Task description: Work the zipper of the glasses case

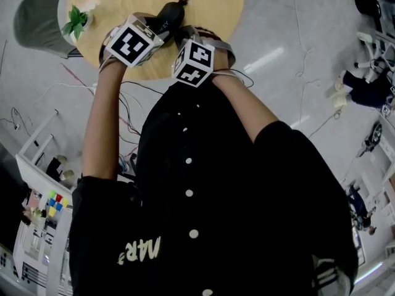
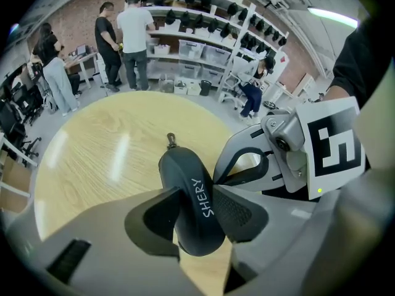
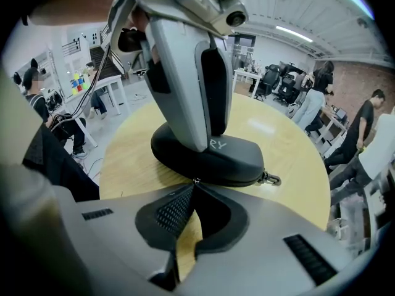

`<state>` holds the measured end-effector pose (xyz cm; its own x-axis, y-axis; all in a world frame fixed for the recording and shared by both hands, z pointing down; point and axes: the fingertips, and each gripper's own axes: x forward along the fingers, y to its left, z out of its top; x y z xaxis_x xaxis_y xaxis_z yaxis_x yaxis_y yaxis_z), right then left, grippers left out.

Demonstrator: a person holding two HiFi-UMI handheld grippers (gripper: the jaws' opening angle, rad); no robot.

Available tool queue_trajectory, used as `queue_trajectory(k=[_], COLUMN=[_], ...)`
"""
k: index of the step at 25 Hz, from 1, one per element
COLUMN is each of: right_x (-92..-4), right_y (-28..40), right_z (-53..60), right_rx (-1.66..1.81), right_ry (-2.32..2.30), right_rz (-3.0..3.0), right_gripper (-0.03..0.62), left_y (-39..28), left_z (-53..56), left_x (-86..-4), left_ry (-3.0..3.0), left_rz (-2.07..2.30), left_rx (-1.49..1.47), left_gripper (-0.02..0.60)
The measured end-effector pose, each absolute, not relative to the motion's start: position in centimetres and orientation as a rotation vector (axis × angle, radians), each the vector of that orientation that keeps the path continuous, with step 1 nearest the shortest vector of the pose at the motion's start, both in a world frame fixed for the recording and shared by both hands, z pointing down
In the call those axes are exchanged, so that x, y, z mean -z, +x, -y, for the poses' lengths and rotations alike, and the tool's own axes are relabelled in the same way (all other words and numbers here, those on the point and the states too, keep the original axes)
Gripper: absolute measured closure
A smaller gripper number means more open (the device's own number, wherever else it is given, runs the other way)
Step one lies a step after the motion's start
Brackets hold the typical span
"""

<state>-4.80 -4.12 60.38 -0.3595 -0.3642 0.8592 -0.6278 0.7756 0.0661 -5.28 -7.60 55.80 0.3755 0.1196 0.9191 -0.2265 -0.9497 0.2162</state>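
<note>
A black zippered glasses case (image 1: 166,14) lies on the round wooden table (image 1: 216,5). My left gripper (image 2: 196,190) is shut on the case (image 2: 191,208), one pad pressing each long side. Its body (image 3: 191,73) stands over the case (image 3: 237,159) in the right gripper view. My right gripper (image 3: 195,185) is shut, its tips meeting at the small metal zipper pull (image 3: 195,180) on the case's near seam. The right gripper (image 2: 247,165) reaches the case from the right in the left gripper view. A clip (image 2: 171,139) hangs off the case's far end.
A small potted plant (image 1: 75,20) stands at the table's left edge, next to a grey chair (image 1: 37,11). Cables run over the floor (image 1: 290,54). People (image 2: 133,39) and shelves (image 2: 203,17) are in the room beyond the table (image 2: 92,159).
</note>
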Motion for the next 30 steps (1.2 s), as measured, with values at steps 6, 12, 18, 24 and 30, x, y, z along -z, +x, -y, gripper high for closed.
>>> queue_trajectory(k=[6,12,18,24,30], right_x=[-60.3,-60.2,-60.3,-60.7,-60.8], right_y=[-4.9,-5.6,-8.2,-10.2,-11.5], right_z=[3.9,3.3,2.1,1.2,1.0], right_rx=[-0.358,-0.385,-0.412,-0.446,-0.548], right_ry=[0.78,0.808,0.795,0.81,0.852], right_rz=[1.981,1.969,1.987,1.981,1.978], right_gripper=[0.588,0.588,0.588,0.588,0.588], left_y=[-5.3,-5.3,-5.2,-5.3,-5.5], left_z=[7.6,7.5,7.6,7.7,7.8], left_x=[-55.9,-55.9,-55.8,-55.7,-55.9], left_ry=[2.323,2.322,2.329,2.321,2.312], left_rz=[0.071,0.055,0.056,0.051,0.049], left_rx=[-1.576,-1.569,-1.556,-1.553,-1.552], left_gripper=[0.417,0.417,0.419,0.419,0.419])
